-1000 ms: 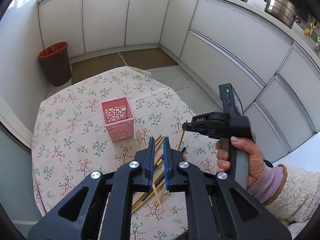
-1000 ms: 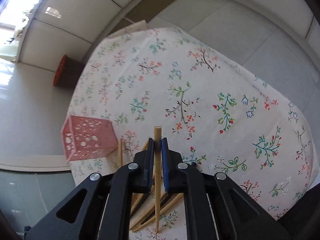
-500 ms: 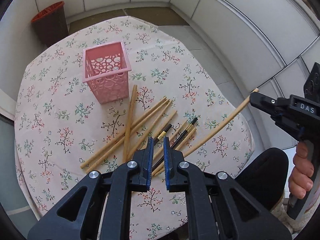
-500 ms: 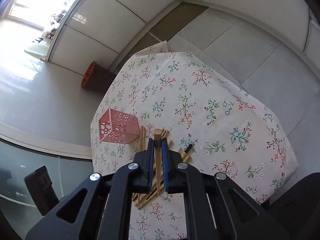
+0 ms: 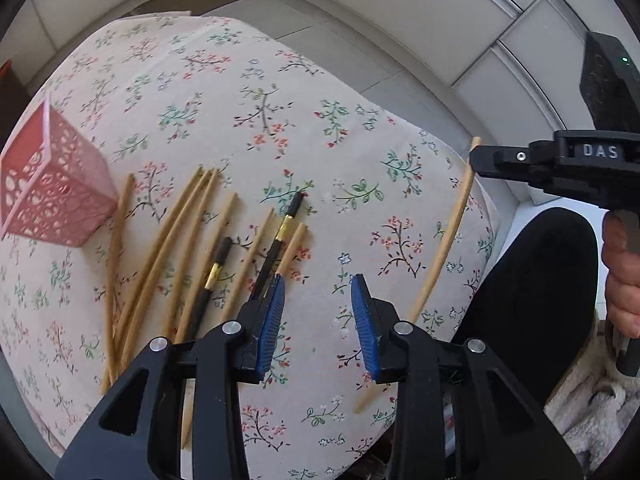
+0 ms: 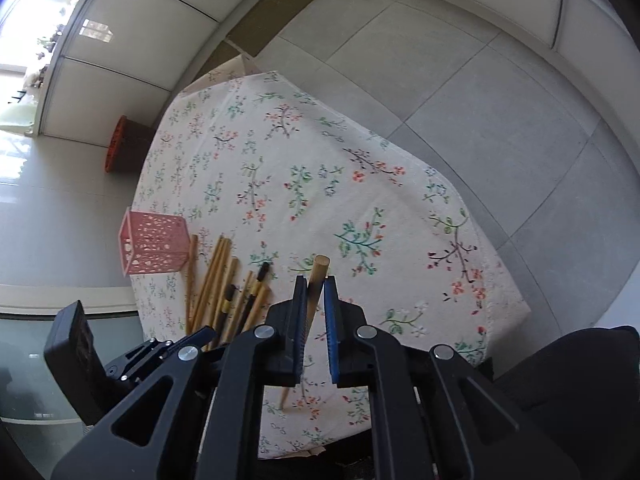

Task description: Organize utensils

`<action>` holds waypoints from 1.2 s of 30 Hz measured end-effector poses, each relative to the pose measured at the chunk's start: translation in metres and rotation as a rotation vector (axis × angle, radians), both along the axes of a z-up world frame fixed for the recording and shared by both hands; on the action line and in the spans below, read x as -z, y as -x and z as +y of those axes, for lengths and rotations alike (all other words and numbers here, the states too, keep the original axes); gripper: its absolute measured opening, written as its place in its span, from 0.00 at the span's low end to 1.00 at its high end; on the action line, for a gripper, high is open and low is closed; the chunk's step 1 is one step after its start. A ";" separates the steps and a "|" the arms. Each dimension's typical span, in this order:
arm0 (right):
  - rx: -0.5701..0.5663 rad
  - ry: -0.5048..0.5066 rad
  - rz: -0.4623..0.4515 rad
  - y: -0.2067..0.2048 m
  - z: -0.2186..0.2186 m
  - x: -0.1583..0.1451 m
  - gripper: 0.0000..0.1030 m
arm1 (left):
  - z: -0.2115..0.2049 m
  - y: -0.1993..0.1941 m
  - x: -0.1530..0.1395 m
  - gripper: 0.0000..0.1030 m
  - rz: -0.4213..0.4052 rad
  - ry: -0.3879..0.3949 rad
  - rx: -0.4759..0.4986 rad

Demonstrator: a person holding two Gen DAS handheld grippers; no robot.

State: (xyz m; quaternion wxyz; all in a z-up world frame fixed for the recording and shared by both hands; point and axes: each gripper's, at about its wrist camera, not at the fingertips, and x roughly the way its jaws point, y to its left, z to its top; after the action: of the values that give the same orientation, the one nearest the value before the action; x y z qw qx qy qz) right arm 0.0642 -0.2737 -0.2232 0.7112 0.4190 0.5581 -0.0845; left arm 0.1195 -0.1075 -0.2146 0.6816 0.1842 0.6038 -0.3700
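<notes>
Near the table edge (image 5: 486, 216), right gripper (image 6: 316, 284) clamping a wooden chopstick (image 6: 314, 300), left gripper (image 5: 318, 308) opening over bare cloth

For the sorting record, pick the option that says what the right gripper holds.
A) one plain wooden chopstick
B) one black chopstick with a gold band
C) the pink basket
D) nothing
A: in the right wrist view the right gripper is shut on a single wooden chopstick, while the black chopsticks lie on the tablecloth and the pink basket stands apart from it.
</notes>
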 end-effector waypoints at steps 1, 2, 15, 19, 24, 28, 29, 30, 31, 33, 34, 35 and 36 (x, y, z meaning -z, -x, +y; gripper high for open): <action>0.001 -0.004 0.013 0.000 -0.001 0.006 0.08 | -0.001 0.000 0.002 0.32 -0.011 0.005 0.020; -0.002 -0.014 0.021 0.000 -0.001 0.011 0.08 | -0.004 0.001 0.005 0.32 -0.042 0.005 0.052; -0.005 -0.089 0.057 -0.009 0.002 0.039 0.09 | -0.033 -0.007 0.046 0.32 -0.048 -0.053 0.163; 0.000 -0.084 0.069 -0.008 -0.001 0.042 0.11 | -0.036 -0.016 0.048 0.32 -0.050 -0.053 0.145; -0.018 -0.080 0.089 -0.010 0.003 0.044 0.13 | -0.037 -0.017 0.058 0.32 -0.039 -0.097 0.177; -0.019 -0.068 0.108 -0.016 0.008 0.044 0.29 | -0.040 -0.018 0.059 0.26 -0.074 -0.160 0.184; -0.024 -0.057 0.116 -0.018 0.009 0.045 0.31 | -0.043 -0.016 0.059 0.21 -0.095 -0.185 0.188; -0.027 -0.046 0.125 -0.022 0.011 0.045 0.31 | -0.045 -0.014 0.059 0.20 -0.102 -0.194 0.184; -0.030 -0.032 0.135 -0.025 0.013 0.045 0.31 | -0.048 -0.012 0.060 0.20 -0.111 -0.200 0.175; -0.046 0.012 0.158 -0.033 0.020 0.047 0.31 | -0.052 -0.007 0.059 0.11 -0.130 -0.203 0.164; -0.052 0.029 0.172 -0.037 0.024 0.050 0.31 | -0.053 -0.006 0.059 0.10 -0.155 -0.209 0.162; -0.054 0.034 0.187 -0.041 0.028 0.053 0.32 | -0.053 -0.004 0.058 0.07 -0.164 -0.208 0.155; -0.051 0.033 0.200 -0.045 0.031 0.058 0.32 | -0.054 -0.004 0.056 0.06 -0.172 -0.203 0.143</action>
State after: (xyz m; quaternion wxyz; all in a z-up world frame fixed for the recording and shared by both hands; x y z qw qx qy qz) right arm 0.1094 -0.2429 -0.2813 0.6607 0.3825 0.6353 -0.1166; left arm 0.1236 -0.1613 -0.2710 0.6806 0.3256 0.5628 -0.3377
